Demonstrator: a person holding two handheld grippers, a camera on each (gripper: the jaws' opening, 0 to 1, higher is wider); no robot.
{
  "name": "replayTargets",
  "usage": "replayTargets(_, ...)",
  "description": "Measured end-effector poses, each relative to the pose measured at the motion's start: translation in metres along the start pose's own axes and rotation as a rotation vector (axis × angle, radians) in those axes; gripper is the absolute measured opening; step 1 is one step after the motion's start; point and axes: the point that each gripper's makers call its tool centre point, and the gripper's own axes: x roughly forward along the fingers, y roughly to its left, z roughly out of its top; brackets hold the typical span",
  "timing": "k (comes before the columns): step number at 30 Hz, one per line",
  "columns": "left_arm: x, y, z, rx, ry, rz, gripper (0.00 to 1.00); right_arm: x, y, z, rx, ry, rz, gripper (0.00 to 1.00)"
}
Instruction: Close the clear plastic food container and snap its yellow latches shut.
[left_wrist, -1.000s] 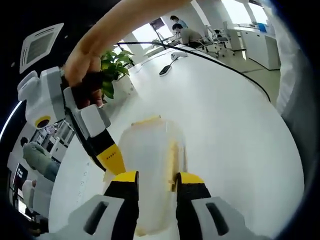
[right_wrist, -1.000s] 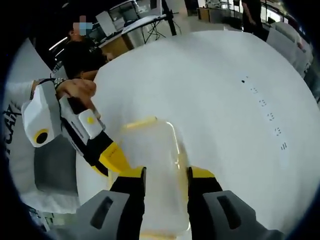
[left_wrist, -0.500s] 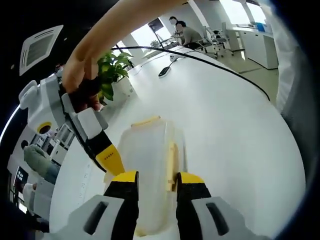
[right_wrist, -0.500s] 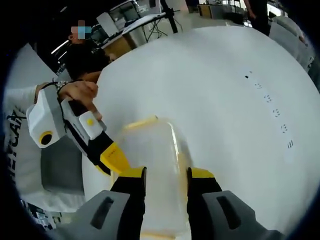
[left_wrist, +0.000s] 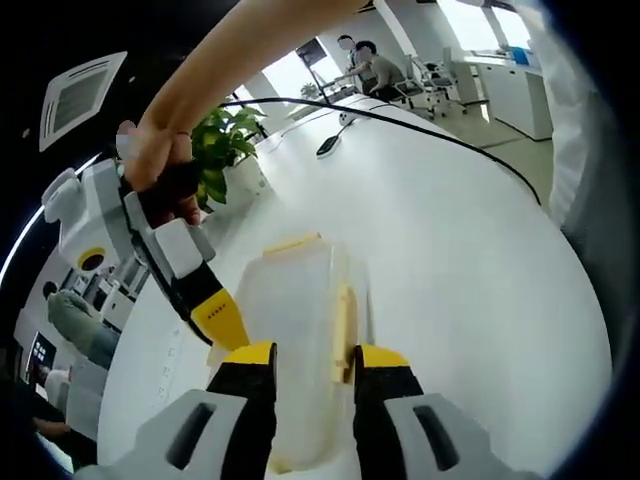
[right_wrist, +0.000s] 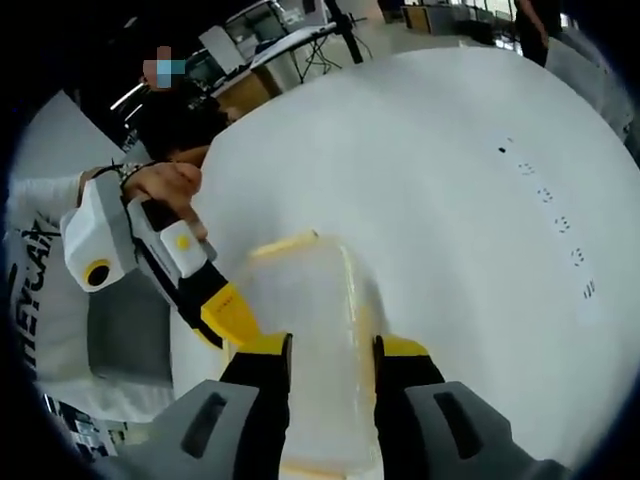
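Clear plastic container (left_wrist: 295, 330) lies lower centre on the white desk (left_wrist: 470, 260), lid down; both grippers (left_wrist: 312, 360) (right_wrist: 330, 345) straddle it, fingers narrowly parted, yellow latches (left_wrist: 343, 318) seemingly unsnapped.

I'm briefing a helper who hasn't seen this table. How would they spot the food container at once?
On the big white table, look between the two yellow-tipped grippers. The container is a clear plastic box with yellow latches on its edges, nothing else beside it.
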Motion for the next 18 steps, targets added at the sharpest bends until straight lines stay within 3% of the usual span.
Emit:
replayTargets(8, -0.002, -0.002, 0.003, -0.068, -0.017, -0.02, 0.23, -0.001, 0.019, -0.007, -0.019, -0.066, -0.066, 0.3)
replayTargets(13, -0.002, -0.002, 0.004, -0.066, -0.015, -0.025, 0.23, -0.004, 0.02, -0.006, -0.049, -0.089, -0.129, 0.3)
replayTargets(18, 0.0, 0.003, 0.003, -0.123, -0.006, -0.012, 0.28, -0.005, 0.023, -0.004, -0.092, -0.105, -0.179, 0.29)
